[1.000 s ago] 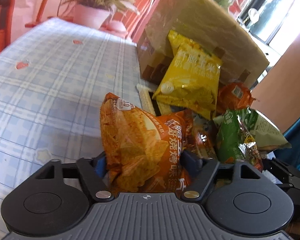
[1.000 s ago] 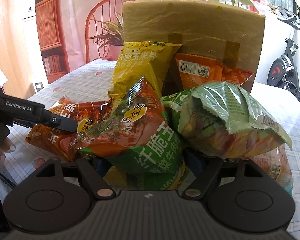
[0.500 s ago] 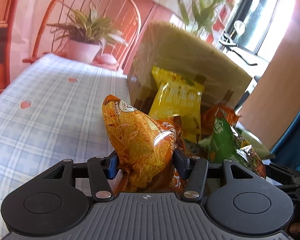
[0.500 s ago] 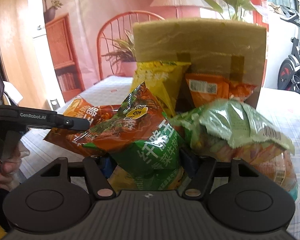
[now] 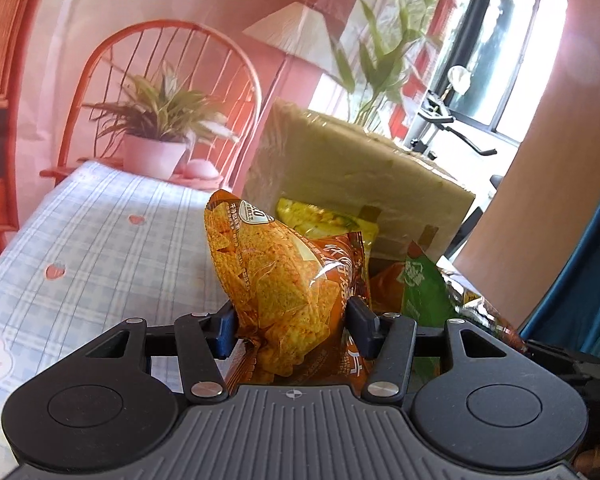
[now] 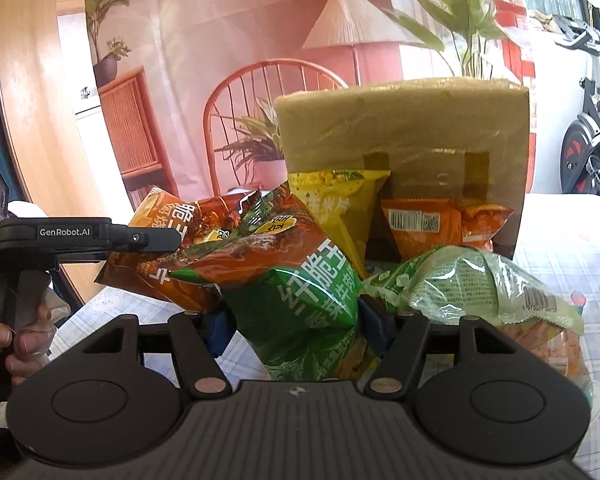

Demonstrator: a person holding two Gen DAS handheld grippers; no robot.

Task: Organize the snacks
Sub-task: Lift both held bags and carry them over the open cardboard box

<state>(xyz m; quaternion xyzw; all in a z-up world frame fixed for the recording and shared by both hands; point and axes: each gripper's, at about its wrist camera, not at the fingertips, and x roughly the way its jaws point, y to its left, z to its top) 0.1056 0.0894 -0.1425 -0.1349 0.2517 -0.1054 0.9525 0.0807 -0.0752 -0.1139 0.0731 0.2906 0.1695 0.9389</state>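
Observation:
My left gripper [image 5: 291, 328] is shut on an orange chip bag [image 5: 284, 276], held up above the checked tablecloth [image 5: 100, 248]. My right gripper [image 6: 296, 324] is shut on a green chip bag [image 6: 296, 292], also lifted. In the right wrist view the left gripper [image 6: 148, 236] shows at the left with its orange bag [image 6: 172, 224]. Behind stands a cardboard box [image 6: 404, 136] on its side, with a yellow bag [image 6: 340, 200] and an orange packet [image 6: 432, 224] at its mouth. A pale green bag [image 6: 472, 284] lies to the right of my right gripper.
A red wire-back chair [image 5: 160, 80] and a potted plant [image 5: 156, 136] stand at the table's far end. A floor lamp [image 6: 352, 28] and an exercise bike [image 6: 584, 136] are behind the box. A person's hand [image 6: 20, 340] grips the left tool.
Both grippers have risen with their bags, which hang higher against the box. The left jaws have squeezed tighter on the orange bag. The right jaws narrowed a little on the green bag.

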